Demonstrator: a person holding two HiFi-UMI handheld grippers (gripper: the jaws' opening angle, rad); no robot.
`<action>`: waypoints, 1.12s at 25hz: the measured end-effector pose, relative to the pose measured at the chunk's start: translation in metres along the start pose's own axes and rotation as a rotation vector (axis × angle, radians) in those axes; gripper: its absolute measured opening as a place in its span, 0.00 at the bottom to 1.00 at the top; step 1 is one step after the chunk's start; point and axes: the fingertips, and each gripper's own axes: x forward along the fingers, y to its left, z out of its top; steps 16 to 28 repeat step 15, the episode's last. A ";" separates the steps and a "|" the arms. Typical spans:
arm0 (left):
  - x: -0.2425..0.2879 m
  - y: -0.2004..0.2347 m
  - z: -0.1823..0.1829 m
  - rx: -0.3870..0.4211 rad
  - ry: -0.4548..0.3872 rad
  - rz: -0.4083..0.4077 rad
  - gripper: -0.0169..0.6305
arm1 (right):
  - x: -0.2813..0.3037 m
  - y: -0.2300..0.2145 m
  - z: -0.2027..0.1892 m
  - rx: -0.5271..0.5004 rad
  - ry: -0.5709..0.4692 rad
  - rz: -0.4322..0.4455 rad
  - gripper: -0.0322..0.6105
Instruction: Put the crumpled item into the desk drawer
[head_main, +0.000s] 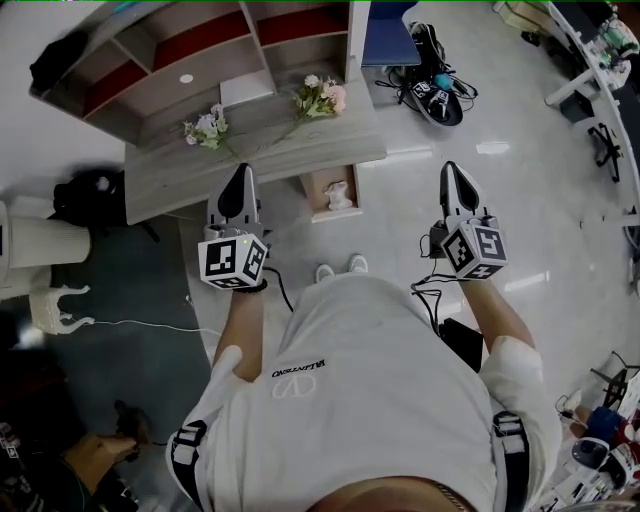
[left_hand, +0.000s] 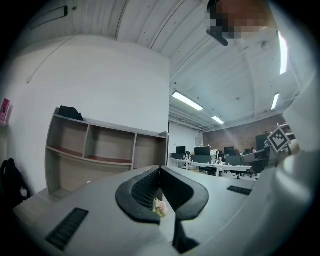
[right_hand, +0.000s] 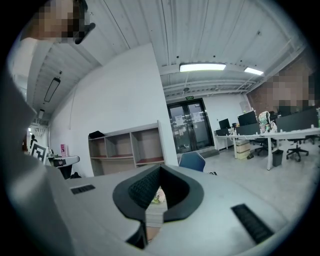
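Jaws pressed together on nothing, the left gripper (head_main: 241, 172) and right gripper (head_main: 450, 170) flank the open drawer (head_main: 313, 195) under the desk (head_main: 200, 175) front edge's right corner, the crumpled item (head_main: 339, 196) inside it; the shirt (head_main: 350, 410) reads "VALENTINO".

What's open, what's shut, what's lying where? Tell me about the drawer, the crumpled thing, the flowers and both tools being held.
Drawer: open, pulled out from under the desk.
Crumpled item: lying inside the drawer.
Flowers: two bunches lying on the desk.
Left hand-held gripper: shut, empty.
Right hand-held gripper: shut, empty.
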 end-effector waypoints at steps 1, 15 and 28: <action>0.000 -0.001 0.001 -0.001 -0.001 -0.001 0.03 | 0.000 -0.001 0.001 0.001 -0.001 0.000 0.05; 0.007 0.011 -0.004 -0.029 -0.006 0.001 0.03 | 0.017 0.009 -0.002 0.001 0.001 0.013 0.05; 0.007 0.011 -0.004 -0.029 -0.006 0.001 0.03 | 0.017 0.009 -0.002 0.001 0.001 0.013 0.05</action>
